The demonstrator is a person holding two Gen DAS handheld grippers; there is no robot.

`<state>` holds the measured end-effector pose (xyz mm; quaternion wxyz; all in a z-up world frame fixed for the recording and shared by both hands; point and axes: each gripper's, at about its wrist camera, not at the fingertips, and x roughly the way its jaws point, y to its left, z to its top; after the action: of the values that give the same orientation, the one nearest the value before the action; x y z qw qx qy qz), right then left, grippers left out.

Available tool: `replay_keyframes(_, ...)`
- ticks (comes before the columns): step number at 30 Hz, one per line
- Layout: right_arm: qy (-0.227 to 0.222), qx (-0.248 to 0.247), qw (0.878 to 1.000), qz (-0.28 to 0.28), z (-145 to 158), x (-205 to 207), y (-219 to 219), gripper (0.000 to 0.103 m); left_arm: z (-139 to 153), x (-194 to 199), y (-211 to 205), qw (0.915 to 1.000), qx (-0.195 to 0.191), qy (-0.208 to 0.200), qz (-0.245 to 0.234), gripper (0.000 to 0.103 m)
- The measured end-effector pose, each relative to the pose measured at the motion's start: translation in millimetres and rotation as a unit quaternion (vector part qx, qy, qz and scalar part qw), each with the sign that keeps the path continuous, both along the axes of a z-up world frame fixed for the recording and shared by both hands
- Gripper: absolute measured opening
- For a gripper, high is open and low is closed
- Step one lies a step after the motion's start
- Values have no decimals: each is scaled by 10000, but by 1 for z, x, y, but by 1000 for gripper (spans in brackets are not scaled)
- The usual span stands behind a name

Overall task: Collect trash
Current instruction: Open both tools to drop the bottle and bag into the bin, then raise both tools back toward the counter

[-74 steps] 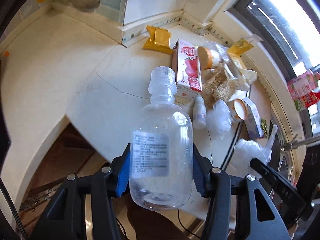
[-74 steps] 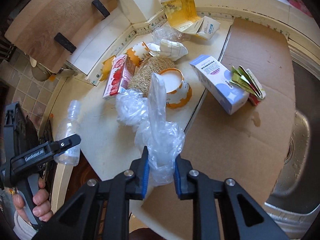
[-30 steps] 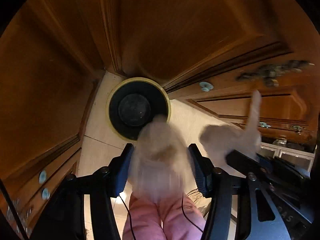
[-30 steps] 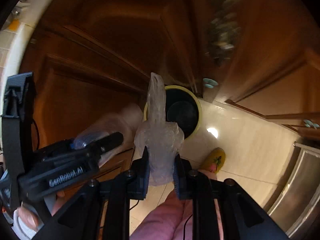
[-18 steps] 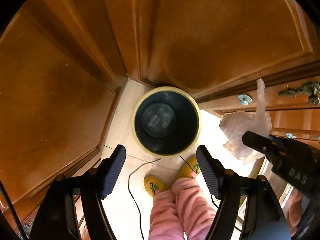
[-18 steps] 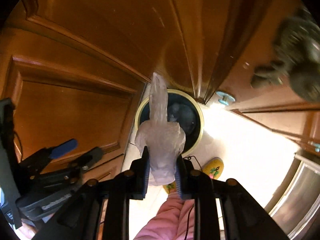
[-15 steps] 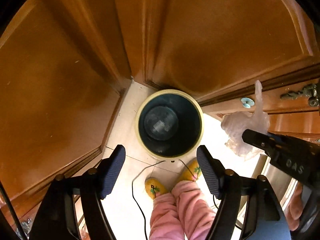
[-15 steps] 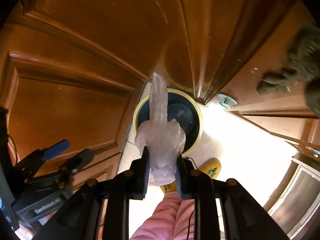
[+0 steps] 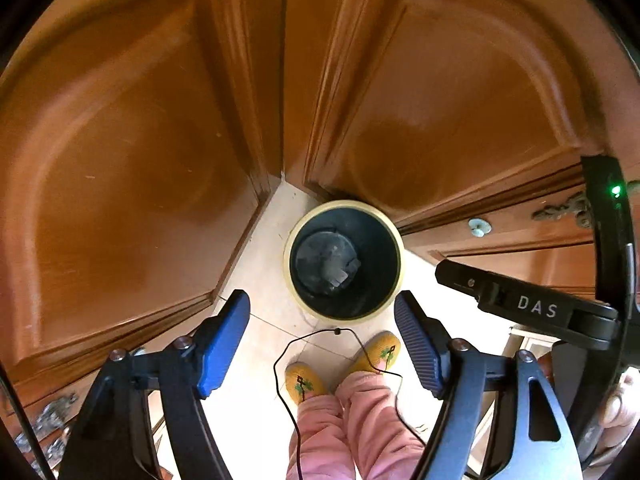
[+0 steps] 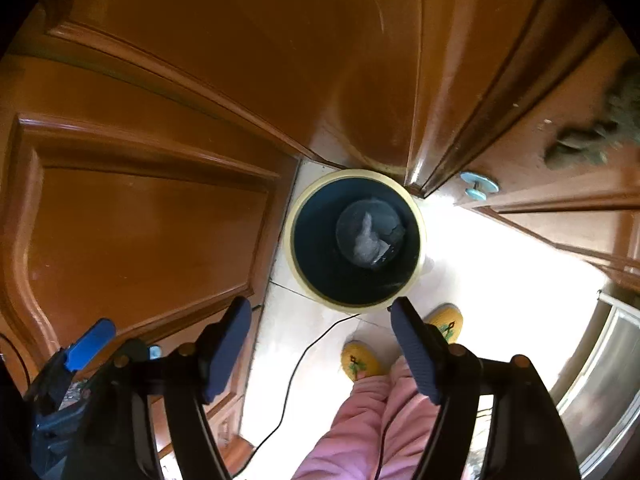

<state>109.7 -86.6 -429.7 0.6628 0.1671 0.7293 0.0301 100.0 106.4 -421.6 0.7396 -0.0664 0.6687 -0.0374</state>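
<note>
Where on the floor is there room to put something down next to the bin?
Bare tile lies right of the trash bin, out toward the metal appliance, and a narrower strip between the bin and the left cabinet door. It is crowded in front, where the slippers and black cable lie.

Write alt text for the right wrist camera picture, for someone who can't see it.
The right tongs hang open and empty above a round dark bin on the tiled floor, crumpled clear plastic lying at its bottom. Wooden cabinet doors surround it; yellow slippers show below.
</note>
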Motion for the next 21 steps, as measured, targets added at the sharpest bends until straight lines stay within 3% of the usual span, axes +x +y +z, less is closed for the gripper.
replay_keyframes(3,-182,11,9998,78,17,-7,-1,73,21,-5,4,10000,6,-84,44,85)
replay_keyframes(9,-547,85,9984,126,62,-23,6,73,70,-14,4,9994,-44,-315,-97,85)
replay_keyframes(15,-831,215,9962,174,127,-46,8,73,138,-26,-1,9963,-154,-797,-281,85)
replay_keyframes(21,-1521,158,9876,346,214,-60,4,73,207,-28,-5,9895,-439,-1336,-328,85)
